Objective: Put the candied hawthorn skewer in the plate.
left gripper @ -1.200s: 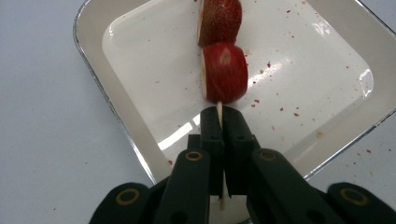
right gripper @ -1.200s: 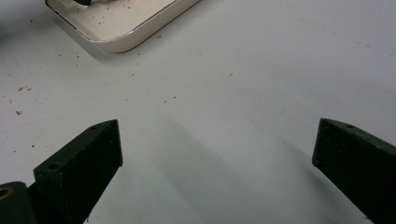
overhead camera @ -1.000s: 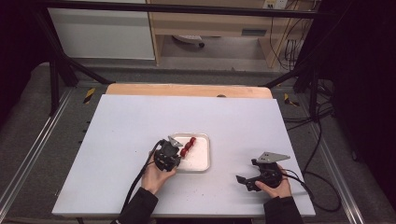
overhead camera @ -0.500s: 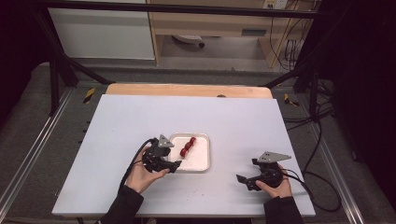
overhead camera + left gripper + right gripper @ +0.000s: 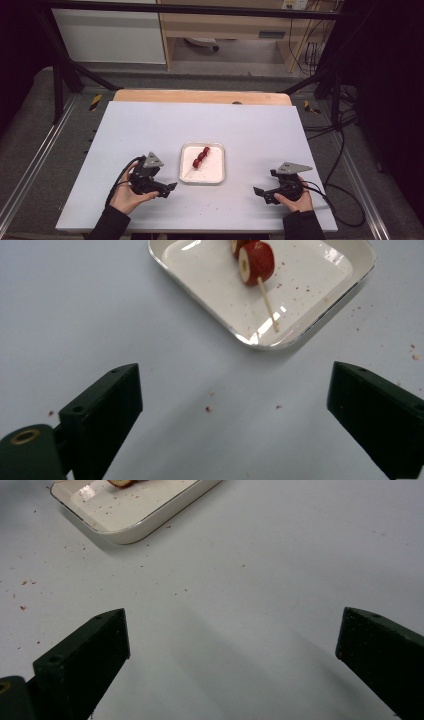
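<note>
While jaws just spread wide, empty, left tool (image 5: 167, 188) lies level beside tray (image 5: 186, 176); right tool (image 5: 260, 192) released.

One white tray (image 5: 216, 173) sits on one white table (image 5: 150, 125). One wooden skewer (image 5: 267, 304) lies in the tray, threaded with red fruit slices (image 5: 201, 156); about three pieces show from above, though the exact number is hard to tell. Two grippers are present: the left gripper (image 5: 167, 189) and the right gripper (image 5: 261, 192), each held by one hand.
</note>
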`<act>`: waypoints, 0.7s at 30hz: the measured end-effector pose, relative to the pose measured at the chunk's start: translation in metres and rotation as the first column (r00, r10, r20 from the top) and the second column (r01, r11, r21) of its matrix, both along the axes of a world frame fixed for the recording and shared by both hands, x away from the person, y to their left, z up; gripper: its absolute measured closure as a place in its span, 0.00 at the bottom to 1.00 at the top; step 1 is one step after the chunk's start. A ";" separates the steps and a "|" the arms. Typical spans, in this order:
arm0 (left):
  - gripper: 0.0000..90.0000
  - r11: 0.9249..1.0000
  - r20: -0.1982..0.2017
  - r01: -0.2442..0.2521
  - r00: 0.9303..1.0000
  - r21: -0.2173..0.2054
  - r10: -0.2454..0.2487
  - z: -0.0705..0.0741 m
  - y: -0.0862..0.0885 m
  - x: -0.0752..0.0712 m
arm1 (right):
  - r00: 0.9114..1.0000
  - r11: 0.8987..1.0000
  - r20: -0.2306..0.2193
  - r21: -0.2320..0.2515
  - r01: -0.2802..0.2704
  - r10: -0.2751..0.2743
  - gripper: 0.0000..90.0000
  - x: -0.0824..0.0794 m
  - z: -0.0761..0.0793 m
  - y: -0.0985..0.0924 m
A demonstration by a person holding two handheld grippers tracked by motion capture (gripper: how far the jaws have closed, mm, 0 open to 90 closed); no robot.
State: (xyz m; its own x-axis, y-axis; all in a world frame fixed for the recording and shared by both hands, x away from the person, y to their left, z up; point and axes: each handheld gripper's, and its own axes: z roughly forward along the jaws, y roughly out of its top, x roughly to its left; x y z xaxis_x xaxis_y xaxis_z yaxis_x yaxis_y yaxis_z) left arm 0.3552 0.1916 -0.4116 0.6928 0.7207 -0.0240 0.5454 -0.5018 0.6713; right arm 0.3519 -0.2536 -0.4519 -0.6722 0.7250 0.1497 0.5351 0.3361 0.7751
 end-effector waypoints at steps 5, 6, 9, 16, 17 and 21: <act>0.05 0.999 0.034 -0.041 0.999 -0.024 0.042 -0.007 0.026 -0.008 | 1.000 1.000 -0.006 -0.004 -0.002 0.002 0.01 0.000 -0.001 0.000; 0.05 0.998 0.038 -0.052 0.998 -0.036 0.054 -0.009 0.031 -0.010 | 1.000 1.000 -0.008 -0.004 -0.002 0.002 0.01 0.000 -0.001 0.001; 0.05 0.995 0.048 -0.071 0.996 -0.065 0.074 -0.016 0.045 -0.014 | 1.000 1.000 -0.009 -0.010 -0.006 0.006 0.01 0.000 -0.001 0.001; 0.05 0.992 0.055 -0.085 0.994 -0.094 0.091 -0.032 0.067 -0.023 | 1.000 1.000 -0.016 -0.017 -0.005 0.005 0.01 -0.001 -0.002 0.001; 0.05 0.992 0.055 -0.087 0.994 -0.094 0.092 -0.033 0.069 -0.023 | 1.000 1.000 -0.016 -0.017 -0.005 0.005 0.01 -0.001 -0.002 0.001; 0.05 0.992 0.064 -0.080 0.994 -0.093 0.086 -0.034 0.071 -0.024 | 1.000 1.000 -0.017 -0.022 -0.008 0.008 0.01 -0.002 -0.003 0.002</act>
State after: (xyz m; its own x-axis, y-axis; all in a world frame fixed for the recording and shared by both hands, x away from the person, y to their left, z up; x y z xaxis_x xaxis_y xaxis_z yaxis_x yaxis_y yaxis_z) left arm 0.3310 0.2621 -0.4460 0.6328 0.7729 -0.0464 0.5340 -0.3923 0.7490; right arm 0.3504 -0.2520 -0.4547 -0.6755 0.7230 0.1450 0.5453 0.3575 0.7582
